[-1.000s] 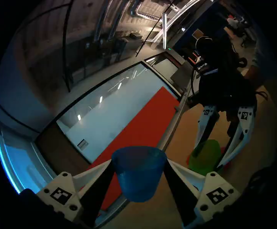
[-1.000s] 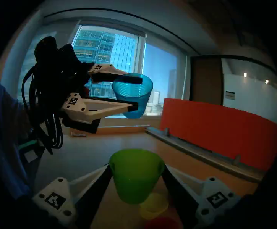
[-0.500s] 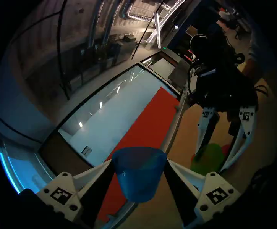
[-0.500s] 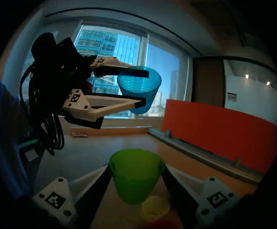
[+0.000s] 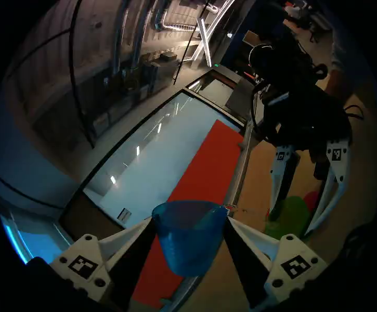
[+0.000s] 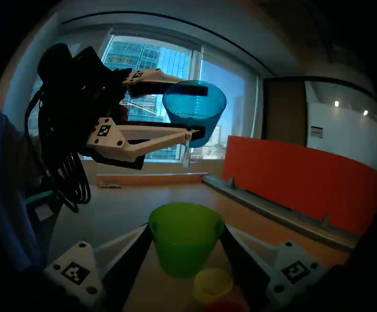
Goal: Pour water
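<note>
Found left gripper [image 6: 197,111] clamped on blue cup [image 6: 194,104], both fingers pressing its wall, raised at upper centre of the right gripper view and tipped toward the camera. Found right gripper [image 6: 186,235] closed likewise on green cup [image 6: 185,244], upright at lower centre, low over or on the wooden surface [image 6: 110,208]; could not tell which. Noted a thin pale streak [image 6: 186,151] hanging under the blue cup's lower lip; judged it the first water, though too faint to swear to. Placed the blue lip above the green mouth, well apart in height. Judged the step as the very start of the pour. Reckoned it best done by bringing the lip nearer over the green mouth, tipping slowly, and holding the green cup level and steady. Marked a small yellow cup [image 6: 212,283] just beside the green one as the likely catcher of any stray stream.
</note>
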Demonstrator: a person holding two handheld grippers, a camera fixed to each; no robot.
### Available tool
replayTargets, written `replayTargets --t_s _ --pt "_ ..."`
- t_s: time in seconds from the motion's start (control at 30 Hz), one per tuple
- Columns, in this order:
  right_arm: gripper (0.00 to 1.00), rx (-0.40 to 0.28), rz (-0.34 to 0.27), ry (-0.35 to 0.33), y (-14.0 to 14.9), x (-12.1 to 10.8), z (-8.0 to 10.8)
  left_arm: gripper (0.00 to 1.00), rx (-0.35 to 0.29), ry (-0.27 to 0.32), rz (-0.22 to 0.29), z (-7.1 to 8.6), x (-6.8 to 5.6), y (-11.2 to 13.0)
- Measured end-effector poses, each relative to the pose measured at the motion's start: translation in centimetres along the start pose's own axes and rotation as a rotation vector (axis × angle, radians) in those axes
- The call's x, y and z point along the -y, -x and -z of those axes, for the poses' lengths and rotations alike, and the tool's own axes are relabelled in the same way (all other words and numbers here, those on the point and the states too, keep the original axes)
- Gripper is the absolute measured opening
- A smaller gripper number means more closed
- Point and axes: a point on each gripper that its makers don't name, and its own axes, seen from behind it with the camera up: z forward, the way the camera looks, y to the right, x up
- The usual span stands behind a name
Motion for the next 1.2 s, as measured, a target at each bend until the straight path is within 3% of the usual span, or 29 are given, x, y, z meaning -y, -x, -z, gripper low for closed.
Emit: replayTargets --t_s 1.2 --pt "0.92 -0.009 0.004 -0.002 -0.2 0.1 0.4 0.86 0.0 -0.01 -0.155 -0.2 0.4 -1.1"
